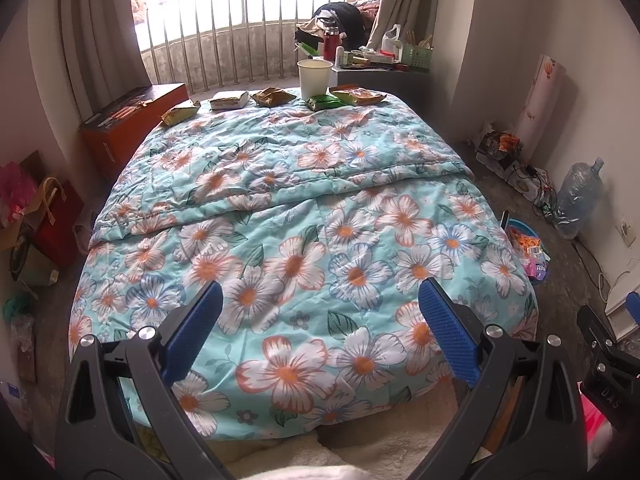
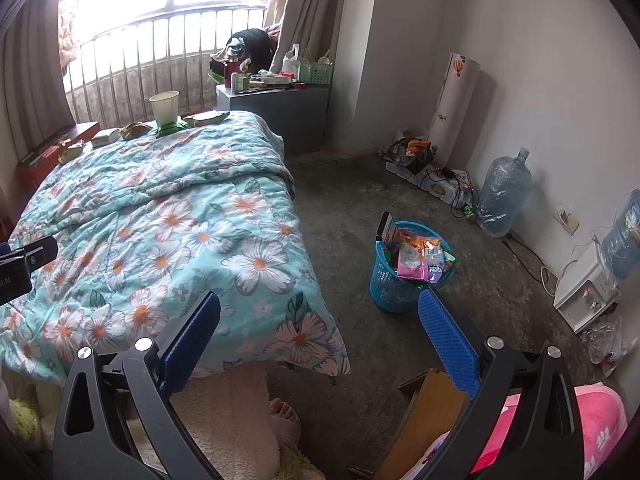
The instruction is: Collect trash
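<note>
My pads (image 1: 448,336) are blue, knobbly rubber on matt black plastic arms. The quilt (image 1: 304,216) is soft, crinkled printed cloth. The wrappers (image 1: 272,97) look glossy foil, the cup (image 1: 314,77) matt paper, the basket (image 2: 386,280) blue plastic mesh, the floor (image 2: 400,192) rough concrete.

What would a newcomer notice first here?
The turquoise floral quilt covering the bed fills the view, with a white paper cup and a row of snack wrappers along its far edge by the window. On the floor to the bed's right stands a blue plastic basket heaped with wrappers.

Bedroom; floral quilt (image 1: 304,200) covers bed
</note>
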A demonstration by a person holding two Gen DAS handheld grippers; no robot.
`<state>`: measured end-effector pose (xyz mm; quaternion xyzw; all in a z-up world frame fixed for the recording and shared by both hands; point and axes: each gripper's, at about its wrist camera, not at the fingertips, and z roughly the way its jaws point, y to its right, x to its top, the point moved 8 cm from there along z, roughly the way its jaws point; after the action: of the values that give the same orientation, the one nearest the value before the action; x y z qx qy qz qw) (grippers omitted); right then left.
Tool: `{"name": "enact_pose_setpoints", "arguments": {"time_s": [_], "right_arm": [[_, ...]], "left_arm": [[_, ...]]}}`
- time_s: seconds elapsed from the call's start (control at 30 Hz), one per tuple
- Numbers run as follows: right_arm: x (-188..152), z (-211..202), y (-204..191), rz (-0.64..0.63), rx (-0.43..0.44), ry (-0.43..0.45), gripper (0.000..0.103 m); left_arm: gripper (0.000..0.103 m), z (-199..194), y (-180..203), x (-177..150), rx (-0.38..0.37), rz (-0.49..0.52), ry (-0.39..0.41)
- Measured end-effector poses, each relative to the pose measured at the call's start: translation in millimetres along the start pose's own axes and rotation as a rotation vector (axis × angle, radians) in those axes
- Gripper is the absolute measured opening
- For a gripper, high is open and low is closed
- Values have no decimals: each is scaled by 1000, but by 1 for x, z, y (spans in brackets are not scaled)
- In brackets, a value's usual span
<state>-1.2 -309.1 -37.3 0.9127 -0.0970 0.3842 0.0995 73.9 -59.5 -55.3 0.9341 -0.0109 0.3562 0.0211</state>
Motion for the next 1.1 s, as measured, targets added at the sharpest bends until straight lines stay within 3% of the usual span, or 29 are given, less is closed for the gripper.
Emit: {"name": "enact_pose_setpoints", "arguments": {"time_s": [1.1], "right_arm": [[0,0,0,1,1,-1,96]], "left_arm": [[94,0,1,-1,4,4,3]]}}
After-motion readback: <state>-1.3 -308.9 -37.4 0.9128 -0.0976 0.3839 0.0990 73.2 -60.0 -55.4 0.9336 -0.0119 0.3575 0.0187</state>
